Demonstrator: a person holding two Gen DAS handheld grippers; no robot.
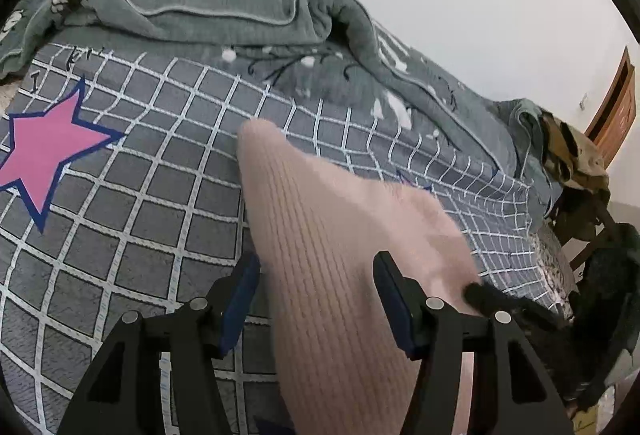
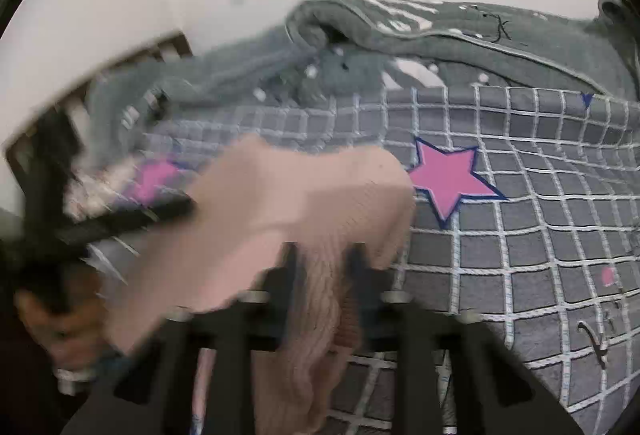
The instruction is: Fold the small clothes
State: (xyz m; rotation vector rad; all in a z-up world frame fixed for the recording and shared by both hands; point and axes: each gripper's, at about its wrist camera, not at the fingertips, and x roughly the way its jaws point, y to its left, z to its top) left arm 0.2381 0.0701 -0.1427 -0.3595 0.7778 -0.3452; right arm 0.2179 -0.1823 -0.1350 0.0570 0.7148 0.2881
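In the left wrist view, the left tongs stand wide, and the pink knit cloth lies between them on the bed, untouched by the pads. Its near end is cut off.

In the blurry right wrist view, the right tongs pinch the pink knit cloth.

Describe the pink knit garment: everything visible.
The pink garment is pale pink ribbed knit, soft and limp. It lies partly on the grey checked bedcover, bunched and lifted near the right gripper, whose jaws pinch a gathered fold. The left gripper straddles it, jaws apart, not pressing.
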